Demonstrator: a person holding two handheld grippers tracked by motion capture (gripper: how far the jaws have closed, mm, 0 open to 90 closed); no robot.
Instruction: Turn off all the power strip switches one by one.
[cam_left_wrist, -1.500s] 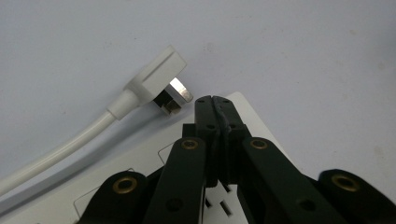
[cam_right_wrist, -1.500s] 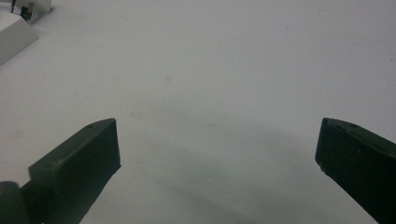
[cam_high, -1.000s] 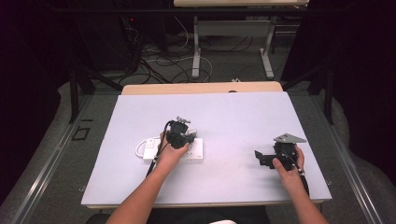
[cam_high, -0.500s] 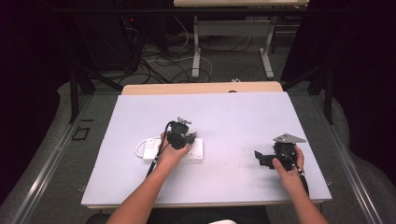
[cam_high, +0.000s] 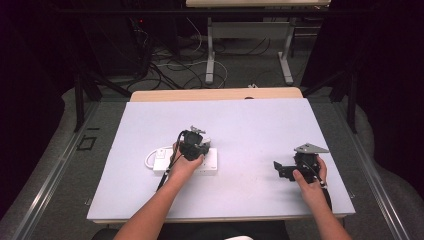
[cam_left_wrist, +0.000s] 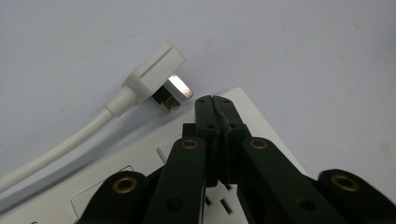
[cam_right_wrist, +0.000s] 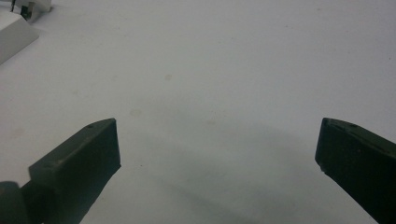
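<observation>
A white power strip (cam_high: 210, 165) lies left of the table's middle, and the left gripper view shows its sockets (cam_left_wrist: 116, 186) under the jaws. My left gripper (cam_left_wrist: 215, 100) is shut, jaws pressed together with nothing between them, its tip over the strip's corner. Just beyond that corner a white plug (cam_left_wrist: 154, 77) with metal pins rests on the table, its cord (cam_left_wrist: 56, 149) trailing away. From above, my left gripper (cam_high: 199, 144) sits on top of the strip. My right gripper (cam_high: 279, 170) is at the table's right, open (cam_right_wrist: 217, 144) over bare table surface.
The white table (cam_high: 250, 125) has a wooden strip (cam_high: 215, 94) along its far edge. A corner of the power strip (cam_right_wrist: 14, 35) appears at the top left of the right gripper view. Beyond the table are a desk frame and cables on the floor (cam_high: 200, 65).
</observation>
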